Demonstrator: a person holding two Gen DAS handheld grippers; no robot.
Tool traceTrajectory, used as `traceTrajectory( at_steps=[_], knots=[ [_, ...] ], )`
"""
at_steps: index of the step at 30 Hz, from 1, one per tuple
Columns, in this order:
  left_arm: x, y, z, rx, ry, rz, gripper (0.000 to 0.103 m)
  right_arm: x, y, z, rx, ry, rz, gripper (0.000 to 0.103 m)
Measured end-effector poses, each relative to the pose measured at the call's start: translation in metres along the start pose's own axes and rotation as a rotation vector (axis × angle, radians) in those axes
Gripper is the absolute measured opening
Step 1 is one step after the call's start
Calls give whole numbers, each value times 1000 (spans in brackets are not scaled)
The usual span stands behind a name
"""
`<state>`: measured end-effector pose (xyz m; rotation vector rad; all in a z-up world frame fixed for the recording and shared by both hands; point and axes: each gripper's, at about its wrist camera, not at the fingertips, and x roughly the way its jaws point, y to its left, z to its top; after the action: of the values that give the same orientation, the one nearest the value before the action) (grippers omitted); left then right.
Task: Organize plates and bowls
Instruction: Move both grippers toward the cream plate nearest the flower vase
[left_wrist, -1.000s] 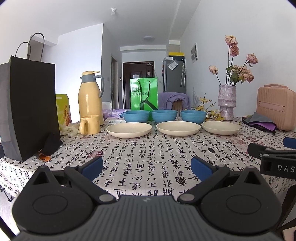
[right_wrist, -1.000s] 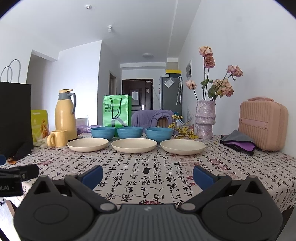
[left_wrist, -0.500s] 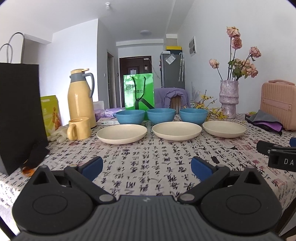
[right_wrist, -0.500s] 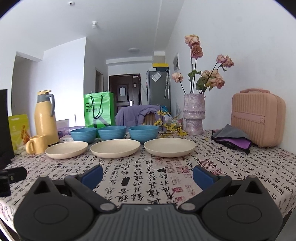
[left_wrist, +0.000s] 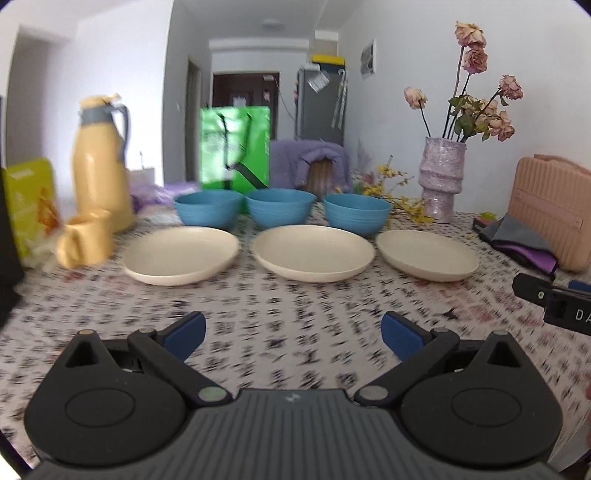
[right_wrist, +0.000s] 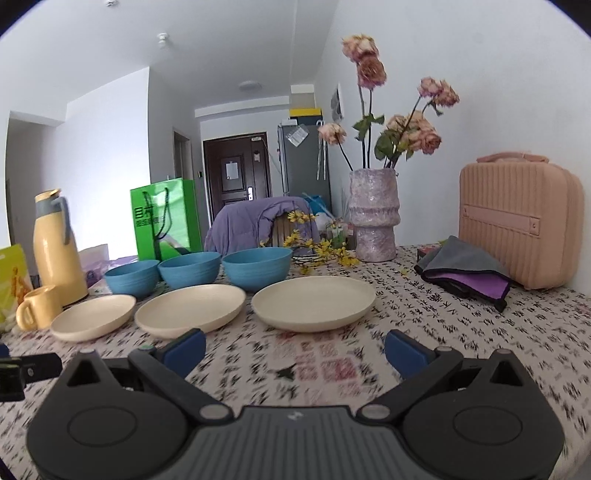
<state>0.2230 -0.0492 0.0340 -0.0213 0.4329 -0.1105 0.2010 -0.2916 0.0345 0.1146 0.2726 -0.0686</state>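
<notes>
Three cream plates stand in a row on the patterned tablecloth: left (left_wrist: 181, 254), middle (left_wrist: 313, 252), right (left_wrist: 426, 254). Behind them stand three blue bowls: left (left_wrist: 207, 207), middle (left_wrist: 280, 206), right (left_wrist: 357, 213). My left gripper (left_wrist: 293, 334) is open and empty, short of the middle plate. My right gripper (right_wrist: 294, 349) is open and empty, just short of the right plate (right_wrist: 314, 302). The right wrist view also shows the middle plate (right_wrist: 190, 309), the left plate (right_wrist: 94, 320) and the bowls (right_wrist: 256, 266).
A yellow thermos (left_wrist: 101, 166) and yellow mug (left_wrist: 86, 242) stand at the left. A green bag (left_wrist: 234, 147) stands behind the bowls. A vase of dried roses (right_wrist: 373, 214), a folded grey and purple cloth (right_wrist: 467, 271) and a pink case (right_wrist: 517, 218) are at the right.
Both grippers have moved forward over the table toward the plates, which look larger and nearer. The black bag has slid out of the left view. Both stay open.
</notes>
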Motion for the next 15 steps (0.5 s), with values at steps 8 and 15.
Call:
traceTrajectory(
  at_steps=[8,15],
  knots=[
    [79,-40,49,-43,65,-133,102,81,-65,45,72,107,90,103],
    [160,-85,79,-48,160,-187,83,165,-108,69,77,239,128,101]
  ],
)
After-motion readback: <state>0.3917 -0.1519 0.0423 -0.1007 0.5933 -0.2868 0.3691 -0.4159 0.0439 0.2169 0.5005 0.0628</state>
